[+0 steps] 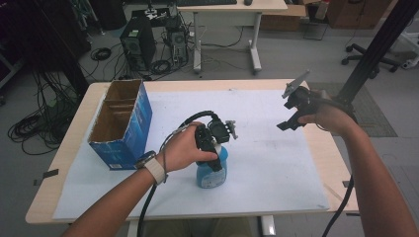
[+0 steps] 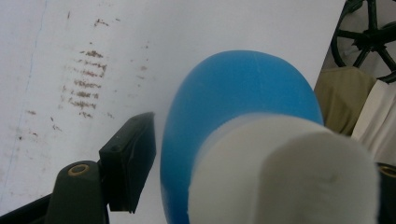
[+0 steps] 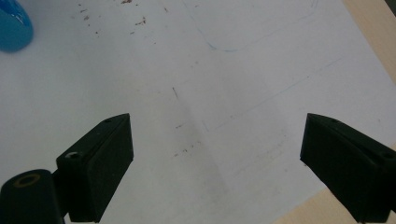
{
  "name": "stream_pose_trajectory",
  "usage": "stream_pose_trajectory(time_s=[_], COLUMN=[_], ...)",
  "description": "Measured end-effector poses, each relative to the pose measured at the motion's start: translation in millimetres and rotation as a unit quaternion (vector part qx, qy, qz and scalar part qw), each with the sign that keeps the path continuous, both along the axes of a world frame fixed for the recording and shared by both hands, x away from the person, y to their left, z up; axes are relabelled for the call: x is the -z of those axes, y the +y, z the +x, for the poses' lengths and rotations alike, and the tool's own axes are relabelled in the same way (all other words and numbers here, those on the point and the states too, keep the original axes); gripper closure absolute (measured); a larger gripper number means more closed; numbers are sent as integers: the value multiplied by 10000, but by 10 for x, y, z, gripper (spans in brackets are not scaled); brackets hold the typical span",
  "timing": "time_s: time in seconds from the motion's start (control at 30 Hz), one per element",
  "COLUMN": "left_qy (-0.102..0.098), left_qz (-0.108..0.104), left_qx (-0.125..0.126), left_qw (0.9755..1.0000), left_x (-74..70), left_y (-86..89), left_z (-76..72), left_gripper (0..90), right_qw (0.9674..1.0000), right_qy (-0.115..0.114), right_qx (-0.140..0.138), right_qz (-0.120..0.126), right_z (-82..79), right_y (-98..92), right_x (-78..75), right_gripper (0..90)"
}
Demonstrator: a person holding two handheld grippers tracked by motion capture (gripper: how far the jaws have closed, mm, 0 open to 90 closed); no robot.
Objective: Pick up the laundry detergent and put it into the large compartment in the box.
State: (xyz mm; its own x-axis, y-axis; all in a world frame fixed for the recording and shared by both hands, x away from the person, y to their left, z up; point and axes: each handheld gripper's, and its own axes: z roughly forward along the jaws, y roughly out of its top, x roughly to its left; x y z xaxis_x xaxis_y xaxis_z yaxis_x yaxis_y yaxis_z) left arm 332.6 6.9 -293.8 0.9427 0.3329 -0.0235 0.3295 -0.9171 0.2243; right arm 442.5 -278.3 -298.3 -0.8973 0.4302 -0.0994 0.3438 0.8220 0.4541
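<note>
Your left gripper [image 1: 213, 148] comes down over the blue bottle [image 1: 212, 170], which stands near the front edge of the white sheet [image 1: 276, 163]. In the left gripper view the white cap [image 2: 285, 172] and the bottle's blue shoulder sit between the jaws. The one pad [image 2: 133, 158] you can see is just beside the blue wall; I can't tell whether it presses yet.

Risks: the body is rounded and smooth, so a high or off-centre pinch may let it slip or tip over. Squeeze too hard and the soft wall may buckle.

The bottle's long axis is vertical, cap pointing up.

Farther off, your right gripper [image 1: 292, 114] hangs over the sheet's right side, jaws spread wide with nothing between them. The open cardboard box [image 1: 121, 123] lies at the far left, well apart from the bottle.
</note>
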Motion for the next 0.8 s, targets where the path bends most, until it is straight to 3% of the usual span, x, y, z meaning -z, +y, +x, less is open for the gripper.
stream_pose_trajectory(time_s=[0.4,0.8], left_qy=[-18,-82], left_qz=[-56,-20], left_qx=[47,103], left_qw=[10000,9999], left_x=[-14,-15], left_y=[5,-4], left_z=[-19,-45], left_gripper=[362,368], right_qw=[10000,10000], right_qy=[2,1], right_qx=[6,19], right_qz=[16,11], right_z=[-9,-23], right_y=[-1,-9], right_x=[3,3], right_gripper=[95,95])
